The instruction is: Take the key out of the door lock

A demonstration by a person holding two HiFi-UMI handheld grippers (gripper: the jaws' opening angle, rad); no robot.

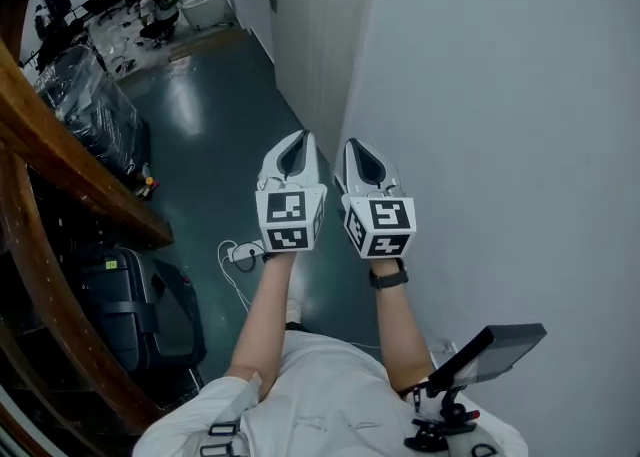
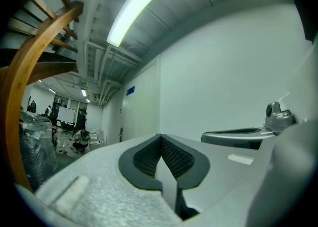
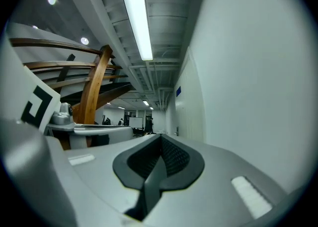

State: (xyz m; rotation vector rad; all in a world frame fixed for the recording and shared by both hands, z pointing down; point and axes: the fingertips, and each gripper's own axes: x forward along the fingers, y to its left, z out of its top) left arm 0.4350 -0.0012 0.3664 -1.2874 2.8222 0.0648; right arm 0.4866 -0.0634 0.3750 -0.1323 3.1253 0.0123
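Forearms [image 1: 262,315] raised | wall [image 1: 500,95] close right, wooden rail [image 1: 60,160] left | left gripper [image 1: 297,137] clenched, empty | right gripper [image 1: 356,144] clenched, empty

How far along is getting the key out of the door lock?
Nothing looks done yet. Both the left gripper and right gripper are shut and empty, side by side next to the wall. A door is far down the corridor, and no key can be made out. Left to do: reach the lock, grip the key, pull it out.
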